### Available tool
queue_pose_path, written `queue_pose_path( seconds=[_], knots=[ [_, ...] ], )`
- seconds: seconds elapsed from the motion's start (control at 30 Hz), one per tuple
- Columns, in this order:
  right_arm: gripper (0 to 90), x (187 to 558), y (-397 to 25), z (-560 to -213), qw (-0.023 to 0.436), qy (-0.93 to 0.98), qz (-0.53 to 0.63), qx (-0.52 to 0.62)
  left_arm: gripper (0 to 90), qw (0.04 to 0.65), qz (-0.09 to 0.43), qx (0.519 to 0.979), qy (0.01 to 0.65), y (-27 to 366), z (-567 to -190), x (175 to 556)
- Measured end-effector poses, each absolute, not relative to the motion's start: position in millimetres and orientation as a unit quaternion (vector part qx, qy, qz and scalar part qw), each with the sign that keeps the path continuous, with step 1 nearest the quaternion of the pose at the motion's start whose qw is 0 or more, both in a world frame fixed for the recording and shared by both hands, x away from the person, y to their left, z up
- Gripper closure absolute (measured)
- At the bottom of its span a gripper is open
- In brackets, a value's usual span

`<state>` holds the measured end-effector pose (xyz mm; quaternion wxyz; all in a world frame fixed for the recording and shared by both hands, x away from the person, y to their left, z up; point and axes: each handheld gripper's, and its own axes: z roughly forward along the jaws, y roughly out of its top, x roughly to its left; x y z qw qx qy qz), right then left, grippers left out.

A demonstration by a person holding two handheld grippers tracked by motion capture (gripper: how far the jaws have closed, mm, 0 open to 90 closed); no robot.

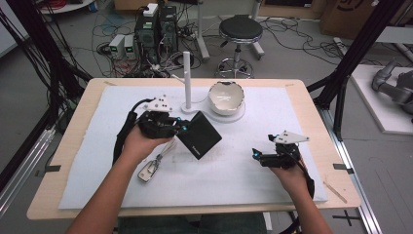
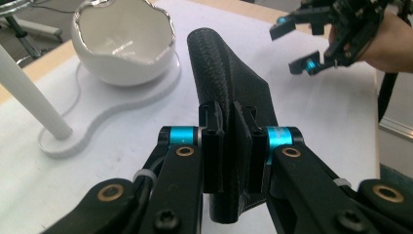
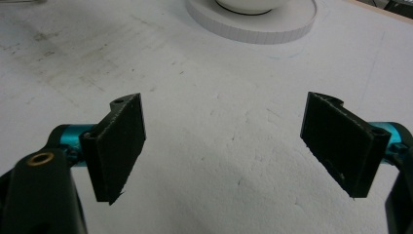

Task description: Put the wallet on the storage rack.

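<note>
Left tongs [image 2: 233,146] clamp one thin edge of the black wallet [image 2: 229,87]; it could pivot and slip loose. Right tongs [image 3: 234,146] gape apart near the surface's right edge.

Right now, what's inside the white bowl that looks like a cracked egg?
The white bowl looks empty: only its bare white inner wall shows. Its very bottom is hidden behind the near rim.

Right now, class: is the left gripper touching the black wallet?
Touching. In the left gripper view, the left gripper has both fingers pressed flat against the edge of the wallet, with no gap on either side.
</note>
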<state>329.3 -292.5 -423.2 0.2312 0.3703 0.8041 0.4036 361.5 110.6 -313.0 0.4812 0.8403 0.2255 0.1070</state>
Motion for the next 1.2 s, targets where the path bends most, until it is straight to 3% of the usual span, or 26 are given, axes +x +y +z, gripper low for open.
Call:
queue_pose_path(
  seconds=[0.47, 1.2],
  knots=[
    [16.7, 336.8, -292.1, -424.4, 0.228, 0.803, 0.408, 0.369, 82.0, 0.468, 0.158, 0.835, 0.242, 75.3, -275.3, 409.8],
    [16.7, 338.6, -292.0, -424.8, 0.224, 0.802, 0.412, 0.368, 82.1, 0.445, 0.192, 0.835, 0.259, 28.3, -260.2, 482.8]
  ],
)
